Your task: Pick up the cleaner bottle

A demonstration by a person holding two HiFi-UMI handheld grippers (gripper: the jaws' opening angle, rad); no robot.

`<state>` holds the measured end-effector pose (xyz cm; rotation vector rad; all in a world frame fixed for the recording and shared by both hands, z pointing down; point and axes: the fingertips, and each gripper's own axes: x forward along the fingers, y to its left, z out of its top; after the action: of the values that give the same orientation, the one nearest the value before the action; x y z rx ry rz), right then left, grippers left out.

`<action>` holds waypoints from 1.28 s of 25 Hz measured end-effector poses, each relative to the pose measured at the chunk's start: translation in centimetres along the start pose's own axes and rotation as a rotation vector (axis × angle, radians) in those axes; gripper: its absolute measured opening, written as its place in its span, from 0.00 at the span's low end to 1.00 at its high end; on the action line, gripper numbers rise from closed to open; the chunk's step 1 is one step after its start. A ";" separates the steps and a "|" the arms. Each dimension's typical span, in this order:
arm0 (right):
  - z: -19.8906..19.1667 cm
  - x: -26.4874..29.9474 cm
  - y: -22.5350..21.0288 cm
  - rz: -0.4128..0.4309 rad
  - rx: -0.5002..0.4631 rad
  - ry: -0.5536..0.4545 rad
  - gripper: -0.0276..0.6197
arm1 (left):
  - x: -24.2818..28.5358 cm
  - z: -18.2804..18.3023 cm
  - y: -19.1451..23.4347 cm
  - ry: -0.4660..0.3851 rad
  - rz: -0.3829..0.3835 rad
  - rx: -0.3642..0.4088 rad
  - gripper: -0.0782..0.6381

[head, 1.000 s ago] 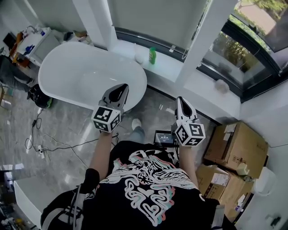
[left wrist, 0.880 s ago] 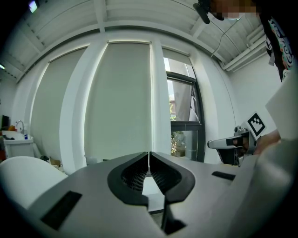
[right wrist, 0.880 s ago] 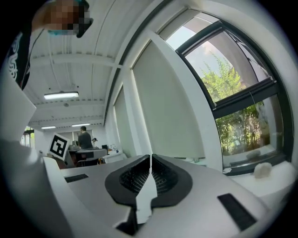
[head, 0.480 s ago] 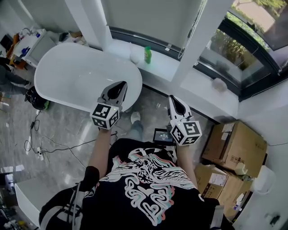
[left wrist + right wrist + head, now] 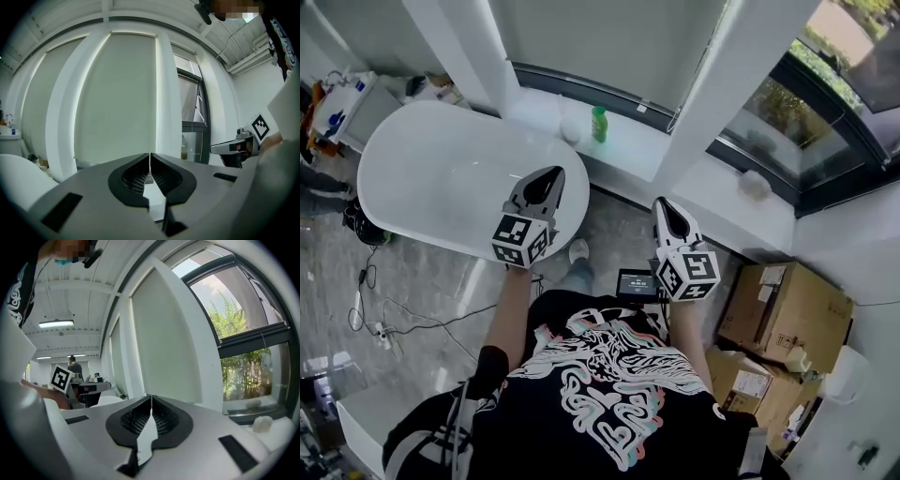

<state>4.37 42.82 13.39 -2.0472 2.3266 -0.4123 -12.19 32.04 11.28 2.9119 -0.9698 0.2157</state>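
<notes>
The green cleaner bottle (image 5: 599,123) stands upright on the white window sill (image 5: 639,142) at the far side, just past the bathtub (image 5: 431,173). Both grippers are held nearer, well apart from it. The left gripper (image 5: 554,174) has its jaws pressed together with nothing between them. The right gripper (image 5: 661,203) is the same. Cardboard boxes (image 5: 786,305) sit at the right.

Bright daylight through the window (image 5: 787,103) — soft shadows, whites near clipping. Both my gripper views bend hard at the edges, dark corners; head view sharp.
</notes>
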 end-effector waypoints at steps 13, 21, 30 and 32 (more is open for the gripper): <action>2.8 13.2 -0.3 0.006 -0.016 0.056 0.09 | 9.0 1.5 9.8 0.026 -0.051 -0.027 0.14; 1.8 18.0 -1.2 -0.047 -0.013 0.124 0.09 | 12.3 0.5 14.3 0.039 -0.062 -0.055 0.14; 2.0 22.1 -1.8 -0.079 -0.002 0.140 0.09 | 15.4 0.5 17.8 0.040 -0.095 -0.059 0.14; 2.1 22.6 -1.9 -0.086 -0.013 0.142 0.09 | 15.8 0.4 18.2 0.043 -0.095 -0.064 0.14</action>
<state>3.43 20.20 15.42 -2.1995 2.3278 -0.5650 -10.54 8.11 13.65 2.8733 -0.8142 0.2357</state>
